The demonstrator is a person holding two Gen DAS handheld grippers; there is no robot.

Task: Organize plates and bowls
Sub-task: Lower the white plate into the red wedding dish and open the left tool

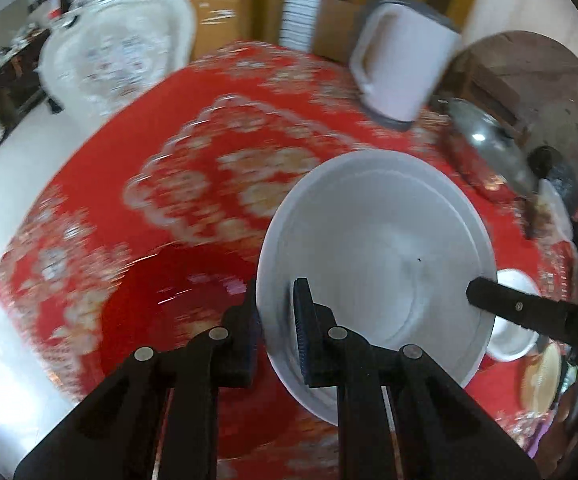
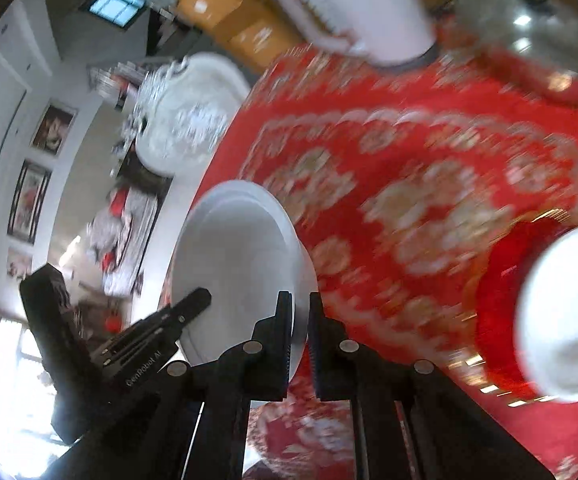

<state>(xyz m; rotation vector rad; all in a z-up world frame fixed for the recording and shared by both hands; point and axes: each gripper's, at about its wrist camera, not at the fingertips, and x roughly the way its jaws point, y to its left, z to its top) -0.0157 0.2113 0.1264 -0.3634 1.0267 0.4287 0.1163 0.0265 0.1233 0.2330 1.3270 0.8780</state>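
A white deep plate (image 1: 377, 248) hangs tilted above the red patterned tablecloth (image 1: 161, 128). My left gripper (image 1: 276, 296) is shut on its left rim, one pad inside and one outside. One finger (image 1: 489, 296) of the right gripper reaches the opposite rim. In the right wrist view the same plate (image 2: 241, 248) has my right gripper (image 2: 299, 298) shut on its right rim, and the left gripper (image 2: 197, 300) is at its far side. A small white bowl (image 2: 565, 312) sits on a red gold-rimmed plate (image 2: 497, 300); that bowl (image 1: 517, 284) peeks from behind the held plate.
A white kettle (image 1: 401, 64) and a metal lid (image 1: 489, 148) stand at the far side of the table. A white ornate chair (image 1: 117, 52) is beyond the table's left edge. Cardboard boxes (image 1: 217, 4) line the back. Both views are motion-blurred.
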